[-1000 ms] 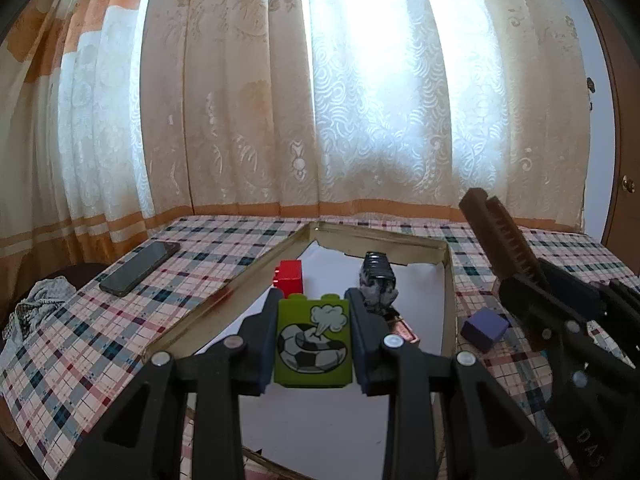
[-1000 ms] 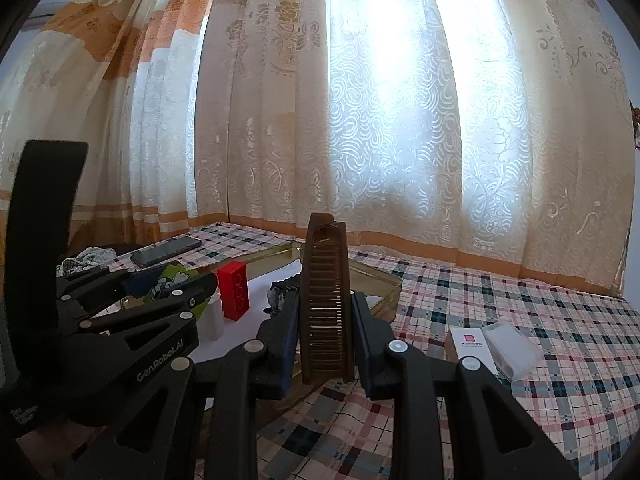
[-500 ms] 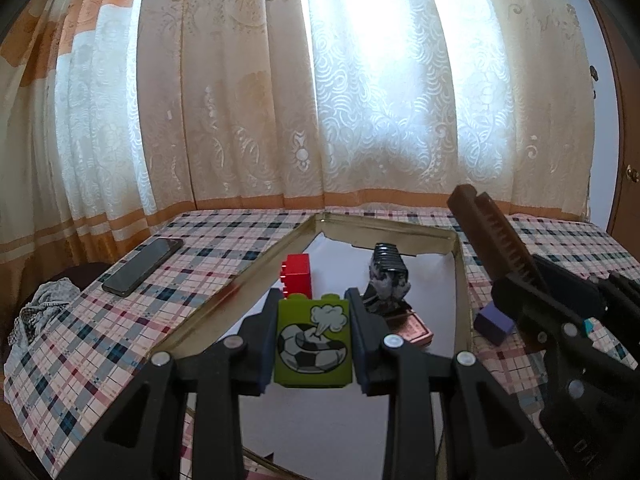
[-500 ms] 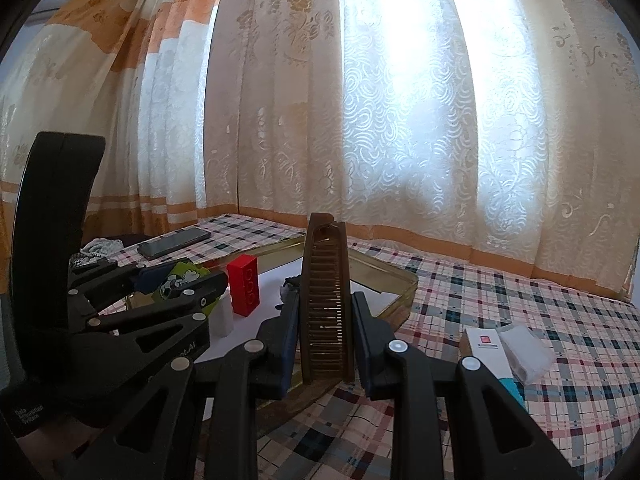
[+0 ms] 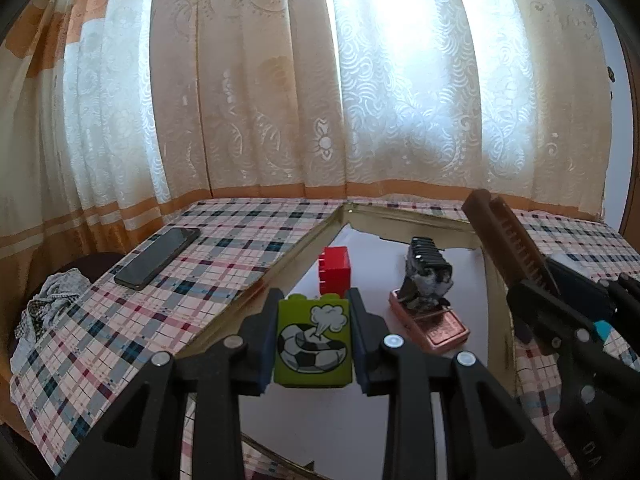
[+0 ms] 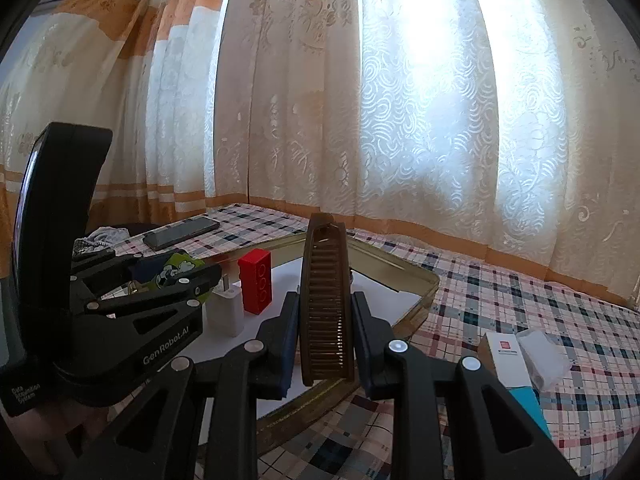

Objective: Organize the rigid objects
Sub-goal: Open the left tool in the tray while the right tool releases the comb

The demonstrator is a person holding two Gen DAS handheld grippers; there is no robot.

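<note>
While the left claw (image 5: pixel 313 340) pinches a green block (image 5: pixel 313 342) printed with a football, both pads pressed flat against its sides, the block hangs upright above the near part of a gold-rimmed tray (image 5: pixel 280 258) with a white floor. Just beyond the block, inside the tray, a red brick (image 5: pixel 335 270) stands upright, and to its right a small dark ridged object (image 5: pixel 427 276) sits on a pink rectangular piece (image 5: pixel 438 326); what the dark object is cannot be made out. In the right wrist view a white charger plug (image 6: pixel 228 312) stands on the tray floor right beside the red brick (image 6: pixel 256 282).

The right claw (image 6: pixel 326 336) is clamped on a brown comb (image 6: pixel 326 304), which stands on end between the pads with its narrow tip up and its teeth facing the camera. It is held over the tray's near rim (image 6: pixel 416 304). From the left wrist view the same comb (image 5: pixel 506 242) leans in at the right, slanting over the tray's right edge, with the right claw's black frame below it.

The tray lies on a table covered by a plaid cloth (image 5: pixel 208 264). A dark phone (image 5: pixel 158 258) lies flat on the cloth to the left of the tray, well apart from it, and a crumpled patterned cloth (image 5: pixel 48 304) sits past the table's left edge. To the right of the tray, in the right wrist view, a white box with a red mark (image 6: pixel 506 360) lies beside a clear plastic wrapper (image 6: pixel 542 354). Cream and orange curtains (image 6: pixel 360 100) hang behind the table, brightly backlit.
</note>
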